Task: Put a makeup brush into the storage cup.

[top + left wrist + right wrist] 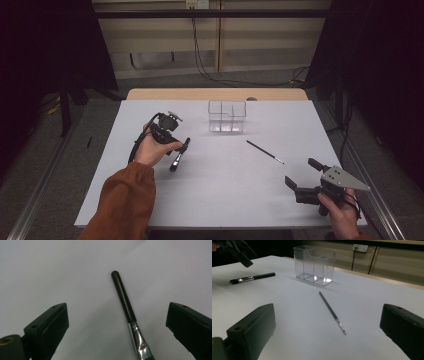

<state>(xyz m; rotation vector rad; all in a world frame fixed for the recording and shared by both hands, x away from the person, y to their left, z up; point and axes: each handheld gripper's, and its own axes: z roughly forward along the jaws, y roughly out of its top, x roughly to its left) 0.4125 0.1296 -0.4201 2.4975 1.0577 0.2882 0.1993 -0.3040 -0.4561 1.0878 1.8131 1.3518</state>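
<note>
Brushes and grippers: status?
Left gripper open, over the thick brush, not gripping. Right gripper open, empty, near the thin brush. Both brushes flat on table. Clear organizer empty, unobstructed.

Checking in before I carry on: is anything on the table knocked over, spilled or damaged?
Nothing stands out. The clear organizer stands upright and empty. The thick brush and thin brush lie flat on the table, apart, looking intact. Both the left gripper and right gripper are open, holding nothing.

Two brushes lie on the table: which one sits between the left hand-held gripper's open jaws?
The thick black-handled brush with the wide silver ferrule, under the left hand-held gripper. The thin brush lies apart, right of the clear organizer.
</note>
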